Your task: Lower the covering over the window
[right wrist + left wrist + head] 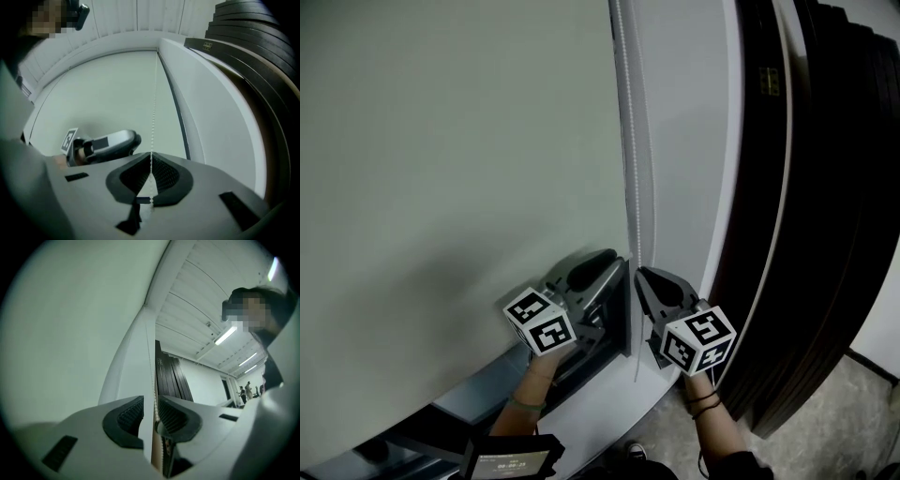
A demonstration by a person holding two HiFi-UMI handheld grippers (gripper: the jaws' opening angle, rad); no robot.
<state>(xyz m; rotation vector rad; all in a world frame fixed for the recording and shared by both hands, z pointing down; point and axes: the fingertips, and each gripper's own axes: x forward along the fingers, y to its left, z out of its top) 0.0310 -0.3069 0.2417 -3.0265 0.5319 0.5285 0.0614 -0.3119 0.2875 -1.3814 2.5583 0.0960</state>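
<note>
A pale roller blind [459, 169] covers the window. Its white bead chain [631, 141] hangs straight down along the blind's right edge. My right gripper [645, 279] is shut on the chain; in the right gripper view the pads meet on the beads [151, 157] and the chain [154, 103] runs up from them. My left gripper [617, 272] sits just left of it at about the same height. In the left gripper view its jaws [151, 411] stand apart, and the chain [154, 392] passes through the gap without being pinched.
A white window frame [684, 141] stands right of the chain, and dark stacked panels [825, 187] fill the far right. A white sill [581, 412] runs below the grippers. A dark device [514, 459] shows at the bottom edge. People [246, 391] stand far off.
</note>
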